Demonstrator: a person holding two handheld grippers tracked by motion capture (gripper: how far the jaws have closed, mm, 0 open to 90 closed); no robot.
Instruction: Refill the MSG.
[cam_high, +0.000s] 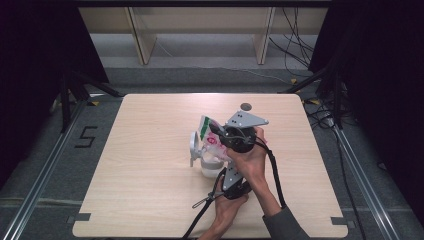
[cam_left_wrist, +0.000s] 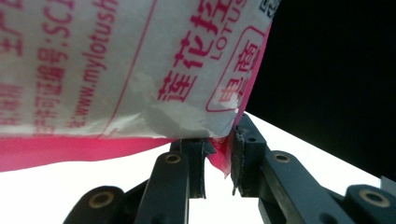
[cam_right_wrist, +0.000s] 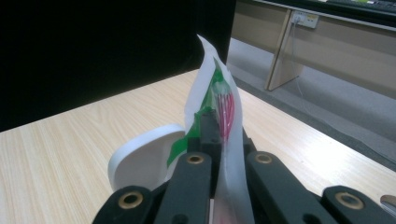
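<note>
Pinching a printed plastic packet (cam_right_wrist: 219, 107) edge-on, the right claw (cam_right_wrist: 219, 140) has both black jaws clamped flat on the film, w/ the white, green and pink sheet rising thin and curved between them. Left claw (cam_left_wrist: 219, 158) sits lower on the same packet (cam_left_wrist: 116, 65): its jaws are near together and nip the pink bottom corner, though a sliver of gap shows below the pinch, so that grip looks shallow.

In the high view both hands crowd mid-tabletop; right claw (cam_high: 235, 137) is up top on the packet (cam_high: 209, 132), left claw (cam_high: 231, 182) under it nearer the person. Packet hangs off the wood, held tilted over a white cup-like container (cam_high: 210, 165) w/ a handle or flap (cam_high: 193, 146) sticking out on its left. Right claw's view shows a white rounded rim (cam_right_wrist: 140, 154) just behind the film, prob. that same container. Tabletop (cam_high: 150, 190) is bare wood otherwise; a small grey disc (cam_high: 245, 106) lies near the far edge.

My read: they're set to tear or tip the packet over the cup.

Risks:
- Left corner pinch slips, since only a small bit of film is caught; the packet would swing and spill beside the cup.
- Pulling the claws apart too hard could rip the film wide, contents dumping at once.
- Packet or a claw nudges the light container and tips it.
- Can't tell if the packet is already open, so aim over the cup matters.
</note>
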